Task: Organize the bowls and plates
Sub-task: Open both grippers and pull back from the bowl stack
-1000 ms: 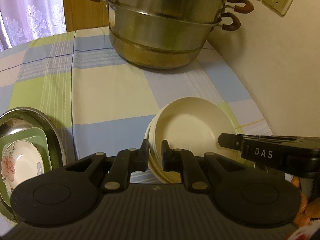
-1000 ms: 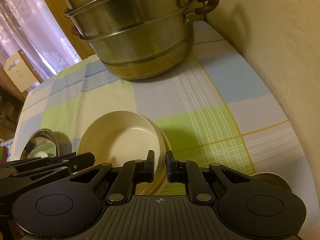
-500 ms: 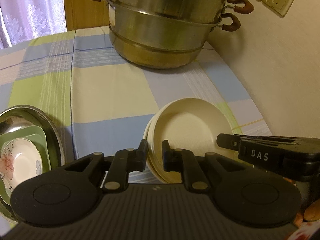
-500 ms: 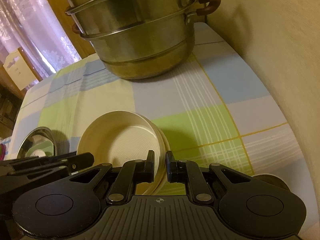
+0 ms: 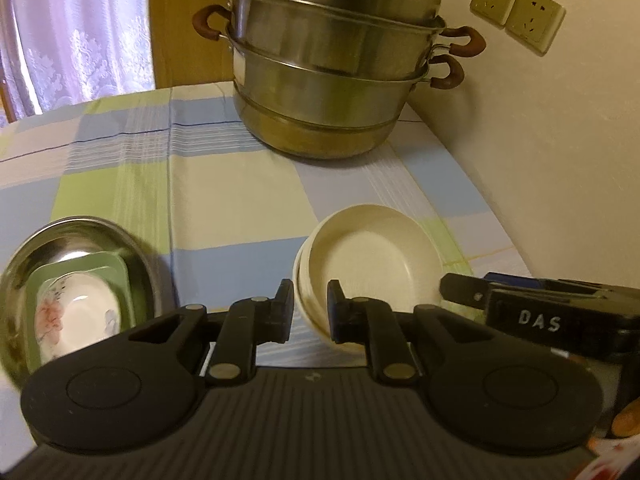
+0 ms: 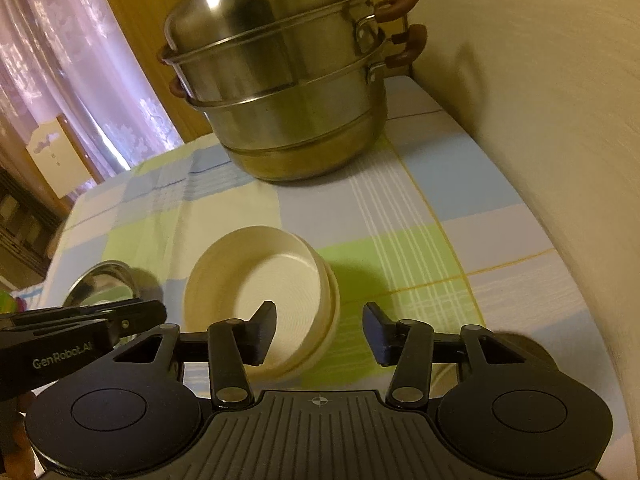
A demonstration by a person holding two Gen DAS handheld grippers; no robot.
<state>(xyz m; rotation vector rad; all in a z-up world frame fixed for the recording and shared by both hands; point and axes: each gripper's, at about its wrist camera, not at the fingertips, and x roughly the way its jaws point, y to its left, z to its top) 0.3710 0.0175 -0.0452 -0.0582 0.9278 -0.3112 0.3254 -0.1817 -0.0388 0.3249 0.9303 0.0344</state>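
A stack of cream bowls (image 5: 372, 264) sits on the checked tablecloth, also seen in the right wrist view (image 6: 264, 280). My left gripper (image 5: 310, 308) has opened a little and straddles the stack's near left rim. My right gripper (image 6: 320, 330) is open wide, with its fingers either side of the stack's near right rim. A steel basin (image 5: 76, 240) at the left holds a green dish (image 5: 108, 272) and a white floral bowl (image 5: 76, 316).
A large steel steamer pot (image 5: 332, 80) stands at the back of the table, against the wall on the right. The right gripper's body (image 5: 560, 316) is at the right in the left wrist view. Wall sockets (image 5: 516, 12) are above.
Both grippers have let go of the cream bowl stack: the right opened wide, the left slightly. Both pulled back and up a little; the stack now rests on the cloth.
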